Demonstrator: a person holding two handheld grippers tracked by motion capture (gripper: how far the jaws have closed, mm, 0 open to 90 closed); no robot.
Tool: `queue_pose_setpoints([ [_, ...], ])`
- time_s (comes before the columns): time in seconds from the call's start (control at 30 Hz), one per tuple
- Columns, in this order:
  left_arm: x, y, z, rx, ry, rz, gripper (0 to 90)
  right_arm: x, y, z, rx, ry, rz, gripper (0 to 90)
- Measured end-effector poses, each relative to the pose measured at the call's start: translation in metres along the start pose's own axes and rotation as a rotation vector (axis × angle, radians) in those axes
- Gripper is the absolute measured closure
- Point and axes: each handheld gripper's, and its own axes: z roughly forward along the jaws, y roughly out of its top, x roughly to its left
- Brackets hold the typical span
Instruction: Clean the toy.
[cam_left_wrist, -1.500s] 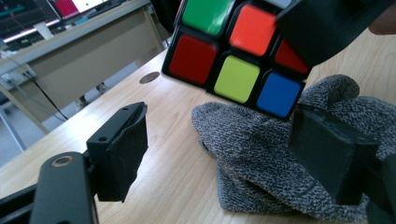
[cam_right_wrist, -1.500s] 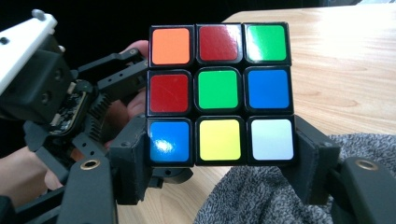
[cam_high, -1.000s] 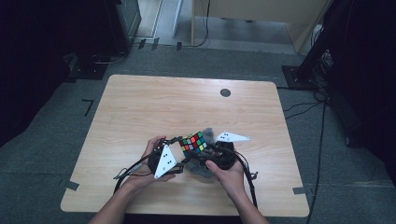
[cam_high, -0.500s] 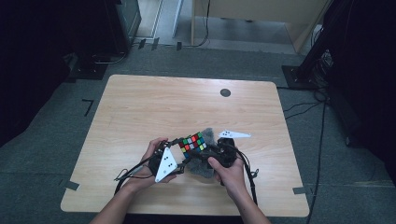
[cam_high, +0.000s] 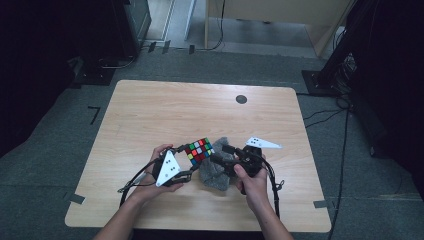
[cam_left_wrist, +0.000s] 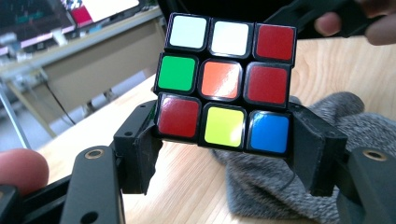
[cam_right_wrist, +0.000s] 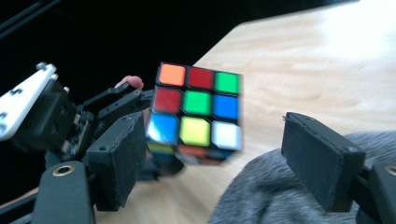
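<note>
Coloured squares cover the one puzzle cube (cam_high: 199, 150), which is held up off the bench (cam_high: 150, 110) near its front edge, between the person's two hands. In the left gripper view the face toward the camera shows two white squares and a red one on top, green, orange and red across the middle, and red, yellow and blue below. The left gripper (cam_left_wrist: 224, 149) pinches the cube, its two black pads pressing the lower corners from either side. The right gripper (cam_right_wrist: 229, 158) faces the cube from the other side; its jaws have just been opening and now stand spread, with the cube blurred between them and a clear gap to the far pad. One grey knitted cloth (cam_high: 216, 172) lies bunched on the bench right under the cube and the right gripper. A white three-cornered plate sits on top of each gripper, two in all. One small dark disc (cam_high: 241, 99) lies well apart, toward the far edge of the bench.
</note>
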Motion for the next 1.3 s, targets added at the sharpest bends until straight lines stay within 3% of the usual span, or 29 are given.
queue_pose_setpoints([
  [0.07,0.008,-0.001,-0.003,0.001,-0.011,-0.047,33.8,-0.003,0.0,-0.003,0.012,-0.042,-0.062,18.9],
  [0.13,0.014,0.0,-0.006,-0.001,-0.029,-0.096,33.8,-0.005,-0.004,0.0,0.062,-0.097,-0.131,17.0],
  [0.27,0.022,0.0,-0.009,-0.009,-0.055,-0.171,33.8,-0.007,-0.018,0.019,0.181,-0.141,-0.192,14.3],
  [0.4,0.033,-0.001,-0.014,-0.047,-0.108,-0.266,33.8,0.0,-0.033,0.036,0.279,-0.277,-0.308,15.4],
  [0.43,0.035,-0.001,-0.016,-0.058,-0.117,-0.279,33.7,0.002,-0.036,0.039,0.302,-0.284,-0.331,16.6],
  [0.67,0.042,-0.003,-0.02,-0.049,-0.096,-0.328,33.7,0.003,-0.05,0.049,0.371,-0.366,-0.4,23.0],
  [0.77,0.044,-0.003,-0.021,-0.051,-0.104,-0.34,33.7,-0.003,-0.054,0.049,0.409,-0.379,-0.377,32.6],
  [0.87,0.043,-0.002,-0.021,-0.054,-0.106,-0.34,33.8,-0.006,-0.056,0.048,0.424,-0.396,-0.395,49.6],
  [0.97,0.043,-0.003,-0.021,-0.046,-0.115,-0.33,33.8,-0.009,-0.054,0.044,0.431,-0.39,-0.401,65.0],
  [1.03,0.042,-0.003,-0.02,-0.041,-0.121,-0.32,33.8,-0.011,-0.051,0.039,0.413,-0.379,-0.379,71.4],
  [1.3,0.035,-0.004,-0.014,-0.004,-0.149,-0.288,33.8,-0.008,-0.03,0.013,0.194,-0.347,-0.337,74.3],
])
